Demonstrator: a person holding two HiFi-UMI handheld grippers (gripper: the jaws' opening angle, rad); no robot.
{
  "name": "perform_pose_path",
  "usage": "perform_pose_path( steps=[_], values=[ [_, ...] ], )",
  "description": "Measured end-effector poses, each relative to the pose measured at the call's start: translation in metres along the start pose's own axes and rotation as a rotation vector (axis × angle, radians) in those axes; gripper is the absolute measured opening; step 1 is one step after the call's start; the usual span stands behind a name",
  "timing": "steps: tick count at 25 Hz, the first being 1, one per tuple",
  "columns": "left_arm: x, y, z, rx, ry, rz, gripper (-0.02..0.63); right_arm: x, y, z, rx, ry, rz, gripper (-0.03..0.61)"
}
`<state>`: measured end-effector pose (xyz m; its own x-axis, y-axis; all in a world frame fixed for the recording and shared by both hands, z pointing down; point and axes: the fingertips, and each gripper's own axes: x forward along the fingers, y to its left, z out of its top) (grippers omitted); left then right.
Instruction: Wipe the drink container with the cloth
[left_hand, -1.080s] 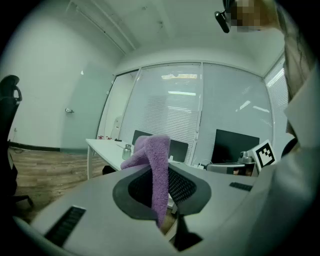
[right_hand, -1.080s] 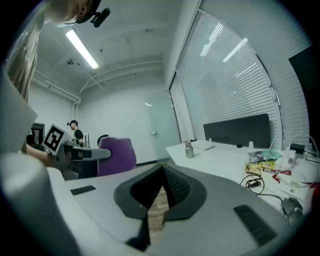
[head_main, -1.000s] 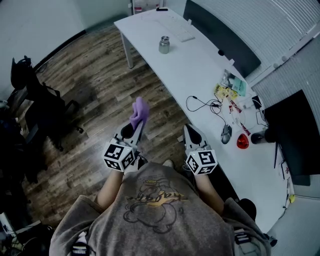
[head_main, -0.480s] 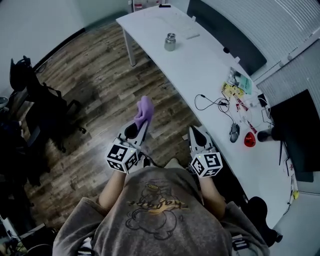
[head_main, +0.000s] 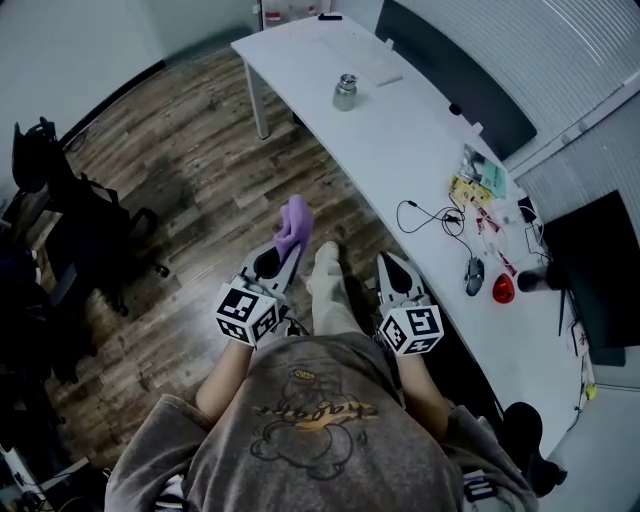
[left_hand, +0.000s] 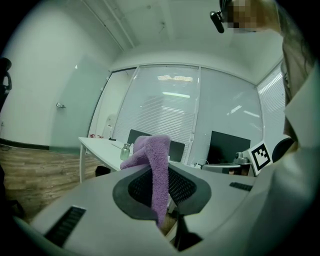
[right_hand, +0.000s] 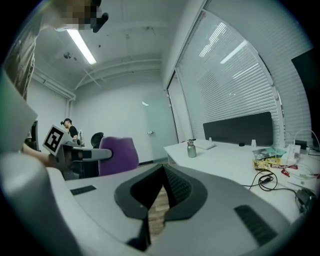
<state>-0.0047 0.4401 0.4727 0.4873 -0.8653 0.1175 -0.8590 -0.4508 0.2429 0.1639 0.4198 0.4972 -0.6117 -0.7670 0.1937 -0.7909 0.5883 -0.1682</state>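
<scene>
The drink container (head_main: 345, 92) is a small metal bottle standing near the far end of the white desk (head_main: 400, 140); it shows small in the left gripper view (left_hand: 125, 151) and the right gripper view (right_hand: 191, 148). My left gripper (head_main: 283, 252) is shut on a purple cloth (head_main: 294, 224), which sticks up from between its jaws (left_hand: 156, 170). My right gripper (head_main: 392, 272) is shut with nothing in it (right_hand: 163, 167). Both are held level over the wooden floor, well short of the bottle. The person's leg (head_main: 326, 290) is between them.
On the desk lie a keyboard (head_main: 375, 65), a black cable (head_main: 432, 218), a mouse (head_main: 474, 275), a red object (head_main: 503, 288) and papers (head_main: 475, 180). A dark monitor (head_main: 590, 270) stands at the right. Office chairs (head_main: 70, 220) stand at the left.
Both grippers have moved a little forward along the desk, the cloth still in the left one. The person's leg has stepped forward between them.
</scene>
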Motion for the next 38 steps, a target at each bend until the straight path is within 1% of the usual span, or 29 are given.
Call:
perform_pose_path(
  steps=[6, 11, 15, 18, 25, 31, 38],
  values=[
    [0.037, 0.031, 0.009, -0.001, 0.002, -0.001, 0.052, 0.049, -0.019, 0.013, -0.018, -0.005, 0.002, -0.005],
    [0.082, 0.069, 0.023, -0.001, 0.001, 0.004, 0.052, 0.108, -0.045, 0.025, -0.007, -0.008, 0.008, -0.005],
    [0.126, 0.103, 0.042, 0.006, -0.002, 0.004, 0.052, 0.164, -0.067, 0.043, 0.012, -0.008, 0.023, -0.005],
    [0.162, 0.127, 0.062, 0.013, -0.005, 0.007, 0.052, 0.206, -0.085, 0.063, 0.009, -0.009, 0.036, -0.005],
    [0.245, 0.174, 0.095, 0.005, 0.002, 0.015, 0.052, 0.283, -0.140, 0.102, 0.021, -0.008, 0.040, -0.005],
    [0.295, 0.206, 0.106, -0.001, 0.015, 0.035, 0.052, 0.329, -0.178, 0.114, 0.030, 0.003, 0.044, -0.005],
    [0.323, 0.226, 0.109, -0.011, 0.032, 0.045, 0.052, 0.356, -0.199, 0.116, 0.064, 0.010, 0.032, -0.005]
  ],
)
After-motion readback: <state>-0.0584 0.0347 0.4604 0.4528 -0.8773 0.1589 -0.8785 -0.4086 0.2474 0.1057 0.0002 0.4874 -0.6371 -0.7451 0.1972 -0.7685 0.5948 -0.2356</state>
